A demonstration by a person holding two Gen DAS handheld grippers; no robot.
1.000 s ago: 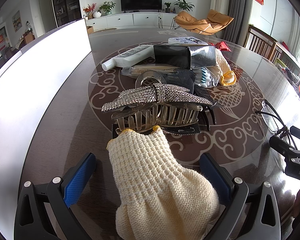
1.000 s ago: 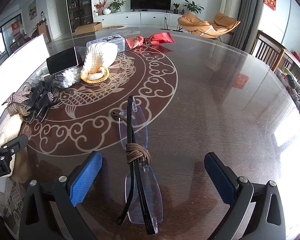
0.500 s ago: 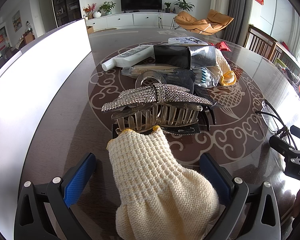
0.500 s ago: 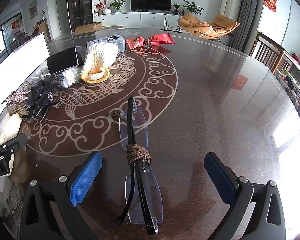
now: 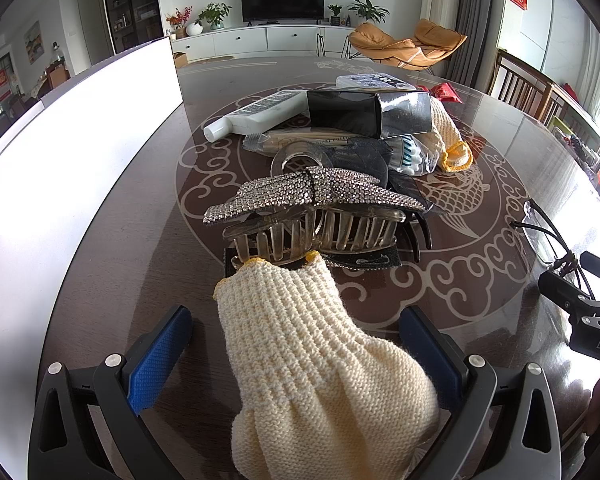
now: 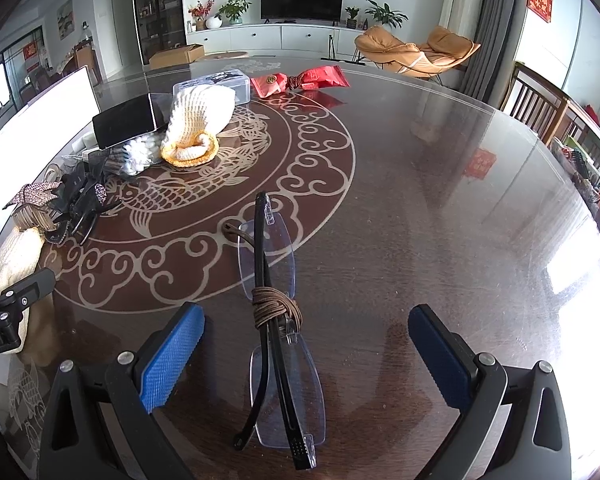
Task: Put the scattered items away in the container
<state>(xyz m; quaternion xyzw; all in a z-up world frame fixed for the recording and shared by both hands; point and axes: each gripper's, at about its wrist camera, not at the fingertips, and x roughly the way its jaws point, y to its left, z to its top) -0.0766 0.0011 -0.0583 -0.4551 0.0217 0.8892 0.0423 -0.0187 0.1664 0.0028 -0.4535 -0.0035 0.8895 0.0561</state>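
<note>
A cream knitted mitt (image 5: 312, 364) lies on the table between the blue pads of my left gripper (image 5: 296, 320), which is open and not touching it. Just beyond it sits a rhinestone hair claw (image 5: 312, 208). The white container (image 5: 80, 152) stands along the left side. In the right wrist view, folded rimless glasses (image 6: 278, 320) with a brown cord wound around them lie between the open fingers of my right gripper (image 6: 306, 314), which holds nothing.
A heap lies mid-table: a white tube (image 5: 256, 114), a black box (image 5: 364, 112), cotton swabs (image 6: 138, 156), a second knitted mitt with an orange rim (image 6: 198, 124), a clear case (image 6: 220, 80) and red packets (image 6: 300, 78). Chairs (image 6: 540, 108) stand at the table's right edge.
</note>
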